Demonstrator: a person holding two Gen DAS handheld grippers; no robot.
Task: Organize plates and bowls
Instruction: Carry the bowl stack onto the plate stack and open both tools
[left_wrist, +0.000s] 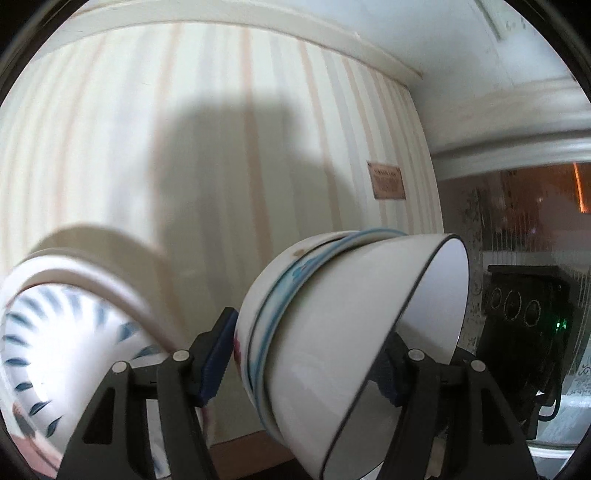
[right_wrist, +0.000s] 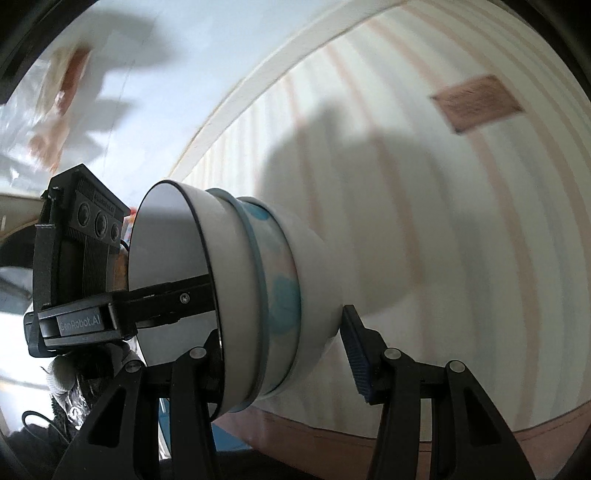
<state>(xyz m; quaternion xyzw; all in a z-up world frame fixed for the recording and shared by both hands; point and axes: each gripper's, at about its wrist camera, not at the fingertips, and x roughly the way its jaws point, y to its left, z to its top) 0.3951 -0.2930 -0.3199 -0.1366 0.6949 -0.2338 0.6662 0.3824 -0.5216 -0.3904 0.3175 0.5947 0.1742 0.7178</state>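
- Nested bowl stack (left_wrist: 343, 332) is lying on its side in mid-air, long axis running across between the two grippers, mouth toward the left one.
- Left gripper (left_wrist: 314, 354) fingers are pinching the stack end to end, one inside the mouth.
- Right gripper (right_wrist: 284, 350) fingers: near one on the rim; far pad (right_wrist: 356, 354) looks just off the base, so cannot tell if gripping.
- Patterned plate (left_wrist: 55, 350) is sitting beside, left.

- The left gripper (left_wrist: 306, 360) is closed across a stack of bowls (left_wrist: 332, 332) held on its side: one blue pad on the base, the other finger inside the rim.
- The right gripper (right_wrist: 282, 360) grips the same stack, one finger at the rim and its blue pad (right_wrist: 356, 356) beside the base.
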